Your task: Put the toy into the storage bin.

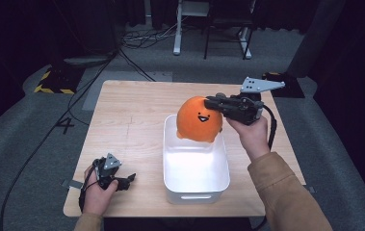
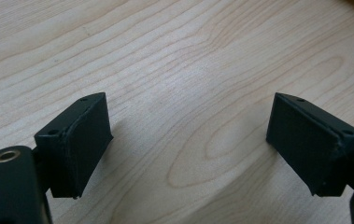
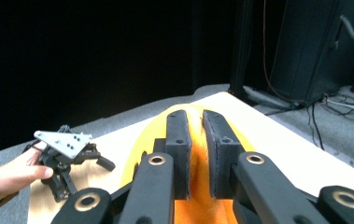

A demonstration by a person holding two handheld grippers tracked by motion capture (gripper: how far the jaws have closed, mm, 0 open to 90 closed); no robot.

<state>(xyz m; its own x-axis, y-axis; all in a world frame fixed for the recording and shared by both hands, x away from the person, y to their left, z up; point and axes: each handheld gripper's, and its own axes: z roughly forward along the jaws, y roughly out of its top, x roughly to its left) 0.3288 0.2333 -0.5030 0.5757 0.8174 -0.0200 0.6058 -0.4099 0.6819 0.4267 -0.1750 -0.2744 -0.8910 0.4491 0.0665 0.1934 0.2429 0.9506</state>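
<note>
- The right gripper (image 1: 215, 103) is held up over the far end of the white bin (image 1: 195, 185), its jaws pointing left across the table (image 1: 132, 120) and pinched on the top of the orange plush toy (image 1: 199, 119).
- In the right gripper view the jaws stand nearly together with a ridge of orange fur squeezed between them.
- The toy hangs above the bin's far rim with its small black smiling face turned toward the person; whether its underside touches the rim cannot be told.
- The left gripper (image 1: 128, 180) rests low by the table's near left corner, jaws wide apart over bare wood.
- A "4" (image 1: 66, 125) is marked on the grey floor left of the table.
- The table's left half lies open; the bin sits close to the near edge.
</note>
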